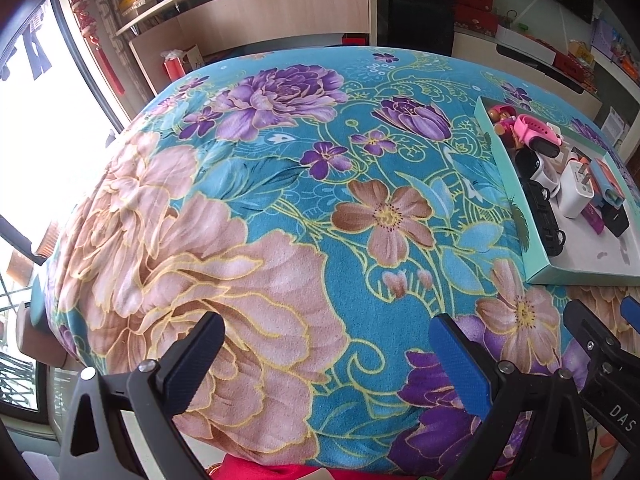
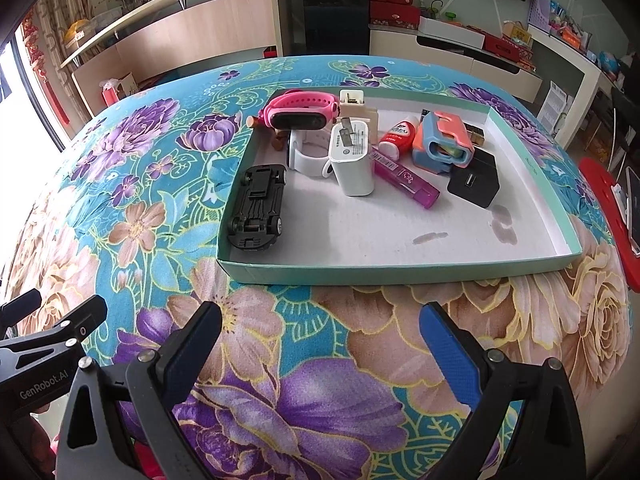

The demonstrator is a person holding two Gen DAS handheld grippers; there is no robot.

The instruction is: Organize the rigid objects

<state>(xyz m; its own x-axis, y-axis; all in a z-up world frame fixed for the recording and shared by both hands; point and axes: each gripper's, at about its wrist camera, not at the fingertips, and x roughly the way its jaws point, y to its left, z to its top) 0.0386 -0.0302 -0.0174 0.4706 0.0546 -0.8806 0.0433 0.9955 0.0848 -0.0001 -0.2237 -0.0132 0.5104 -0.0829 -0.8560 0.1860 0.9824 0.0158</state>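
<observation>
Both claws are gaping wide, gripping nothing. Ahead of the right gripper (image 2: pixel 320 344) the tray (image 2: pixel 400 270) is showing fully; the left gripper (image 1: pixel 326 354) is seeing only its edge, far right.

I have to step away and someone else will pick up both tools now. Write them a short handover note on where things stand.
Left tool: open, empty, above the floral tablecloth.
Right tool: open, empty, just short of the box's near wall.
Teal box: holds the upside-down black toy car, pink watch, white watch, white charger, purple tube, red bottle, blue-orange toy and black adapter.
Done: no loose items visible on the cloth.
Left: items lie jumbled at the back; tidy if wanted.
</observation>
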